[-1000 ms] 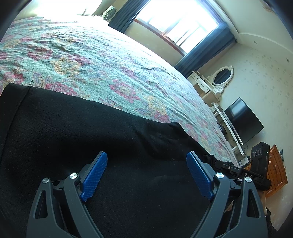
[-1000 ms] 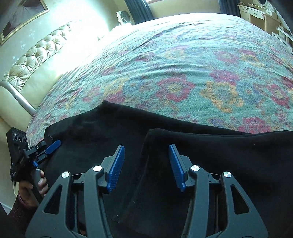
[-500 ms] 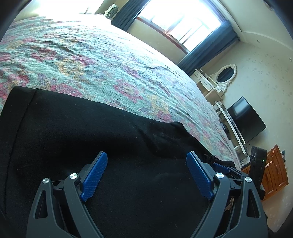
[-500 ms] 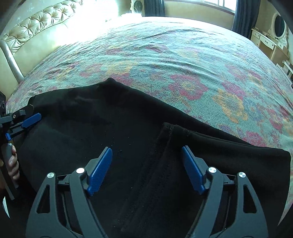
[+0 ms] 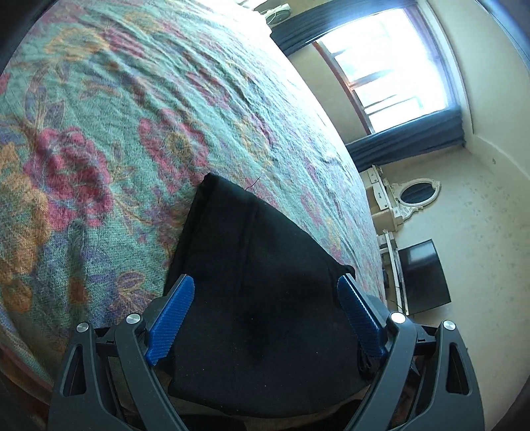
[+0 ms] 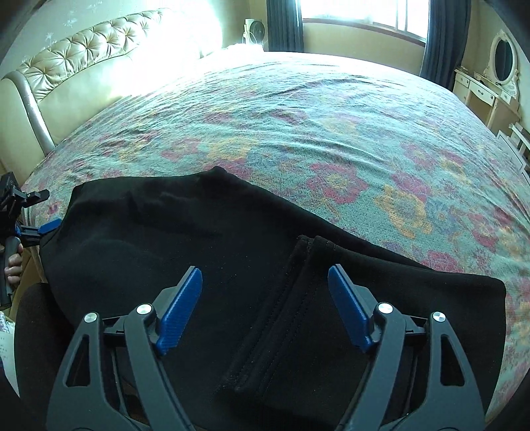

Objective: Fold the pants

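Black pants (image 6: 205,252) lie flat on the floral bedspread (image 6: 331,132) at the near edge of the bed, with the leg ends (image 6: 298,298) folded over onto the rest. My right gripper (image 6: 265,278) is open and empty, hovering over the folded leg hems. My left gripper (image 5: 265,288) is open and empty at the pants' (image 5: 265,298) left end, near the bed edge. It also shows far left in the right wrist view (image 6: 46,212).
A tufted cream headboard (image 6: 76,56) stands at the left. A window with dark curtains (image 6: 364,16), a white dresser with an oval mirror (image 6: 497,66) and a television (image 5: 424,278) line the far side of the room.
My left gripper has swung left and tilted, now seeing the pants end-on. My right gripper has pulled back and opened wider over the leg hems.
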`<control>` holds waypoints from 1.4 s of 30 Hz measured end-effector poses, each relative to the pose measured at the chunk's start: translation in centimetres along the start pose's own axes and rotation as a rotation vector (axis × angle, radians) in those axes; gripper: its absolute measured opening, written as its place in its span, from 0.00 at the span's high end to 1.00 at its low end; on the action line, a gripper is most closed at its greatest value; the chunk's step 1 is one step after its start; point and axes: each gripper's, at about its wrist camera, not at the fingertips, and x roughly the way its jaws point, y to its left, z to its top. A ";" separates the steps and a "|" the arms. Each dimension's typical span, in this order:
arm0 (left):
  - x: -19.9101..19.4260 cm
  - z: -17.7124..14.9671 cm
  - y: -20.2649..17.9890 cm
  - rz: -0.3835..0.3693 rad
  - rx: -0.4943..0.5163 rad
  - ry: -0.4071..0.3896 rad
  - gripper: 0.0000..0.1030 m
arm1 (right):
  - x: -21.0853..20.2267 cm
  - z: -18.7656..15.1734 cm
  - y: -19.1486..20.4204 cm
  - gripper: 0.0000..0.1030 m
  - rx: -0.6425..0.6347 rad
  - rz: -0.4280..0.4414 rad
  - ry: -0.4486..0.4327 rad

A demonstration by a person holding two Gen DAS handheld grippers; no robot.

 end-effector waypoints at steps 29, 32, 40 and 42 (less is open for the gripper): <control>3.8 1.9 0.4 0.056 0.055 0.118 0.62 | -2.1 -5.6 -1.3 0.24 0.222 0.217 0.063; 3.5 1.7 1.7 0.049 0.012 0.114 0.76 | -2.1 -5.7 -1.9 0.24 0.247 0.232 0.060; 2.1 1.5 -2.1 -0.068 -0.019 0.078 0.84 | -2.3 -5.8 -2.9 0.24 0.276 0.230 0.047; 1.7 1.2 -4.6 -0.115 0.012 0.070 0.84 | -2.5 -6.0 -3.3 0.24 0.287 0.229 0.042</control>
